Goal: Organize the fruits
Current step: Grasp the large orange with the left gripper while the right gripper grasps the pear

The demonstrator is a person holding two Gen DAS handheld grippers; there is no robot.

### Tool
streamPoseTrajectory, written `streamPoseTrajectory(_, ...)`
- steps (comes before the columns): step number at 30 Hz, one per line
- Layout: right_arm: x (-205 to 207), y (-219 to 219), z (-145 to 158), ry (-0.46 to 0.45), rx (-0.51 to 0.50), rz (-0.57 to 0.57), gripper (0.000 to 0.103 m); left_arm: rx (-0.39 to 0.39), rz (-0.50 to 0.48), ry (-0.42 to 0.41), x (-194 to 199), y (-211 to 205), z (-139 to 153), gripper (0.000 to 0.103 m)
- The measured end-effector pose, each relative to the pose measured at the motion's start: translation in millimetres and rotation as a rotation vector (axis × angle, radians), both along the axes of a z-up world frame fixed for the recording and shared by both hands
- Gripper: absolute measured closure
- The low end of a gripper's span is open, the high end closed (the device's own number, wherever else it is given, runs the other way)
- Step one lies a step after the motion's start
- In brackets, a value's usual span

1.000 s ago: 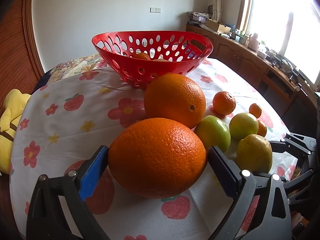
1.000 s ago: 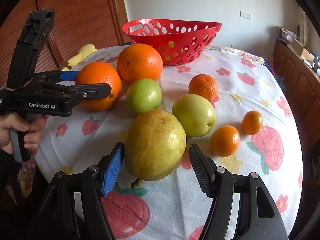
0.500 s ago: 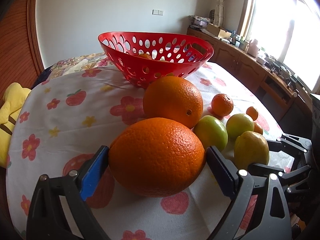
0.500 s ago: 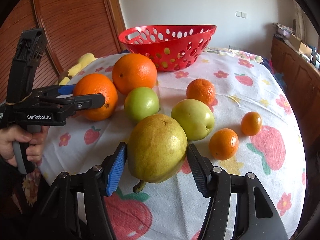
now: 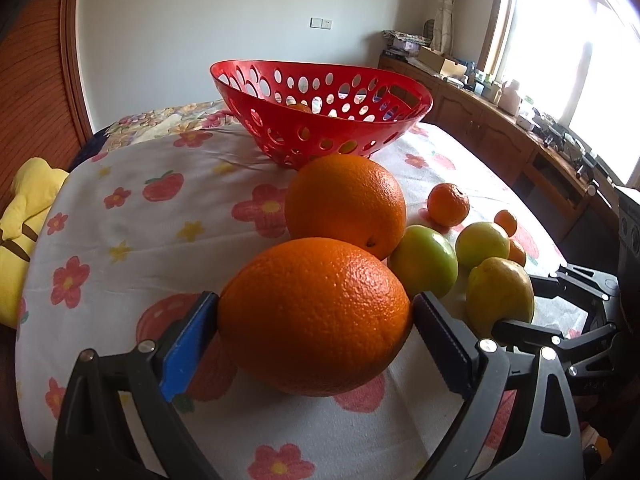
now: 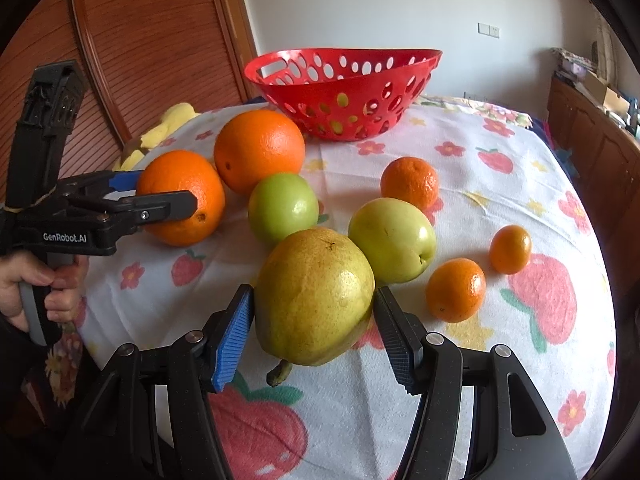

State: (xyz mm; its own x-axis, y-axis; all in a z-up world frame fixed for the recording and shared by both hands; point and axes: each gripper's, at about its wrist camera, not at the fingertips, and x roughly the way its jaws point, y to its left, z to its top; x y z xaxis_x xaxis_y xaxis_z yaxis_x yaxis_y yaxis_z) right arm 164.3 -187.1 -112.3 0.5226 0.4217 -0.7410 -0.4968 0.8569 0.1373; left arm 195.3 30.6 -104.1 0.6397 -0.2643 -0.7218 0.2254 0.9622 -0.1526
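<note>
My left gripper is shut on a large orange, both pads touching it; it also shows in the right wrist view. My right gripper is shut on a yellow-green pear, stem down, seen too in the left wrist view. A second large orange, a green apple, a yellow-green apple and three small mandarins lie on the flowered cloth. A red perforated basket stands at the far side with some fruit inside.
The round table's cloth drops off at its edges. A yellow soft toy lies at the left edge. A wooden sideboard runs along the right wall under the window. A wooden door is behind left.
Both grippers have closed from open onto their fruit: the left on the orange, the right on the pear. Both views have lowered slightly towards the table.
</note>
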Motion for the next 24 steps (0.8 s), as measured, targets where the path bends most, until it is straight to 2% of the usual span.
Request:
streamPoseTrajectory(9,1,4,-5,0.024,-0.009,0.019,0.039,0.004,-0.008,0.001,0,1,0,0.004)
streamPoseTrajectory(14,-1,3,-3,0.016,-0.014,0.024,0.04,0.009,-0.01,-0.009,-5,0,2,0.008)
streamPoseTrajectory(24,9,3,25,-0.023,0.025,0.05,0.04,-0.004,0.02,-0.049,-11,14,21,0.008)
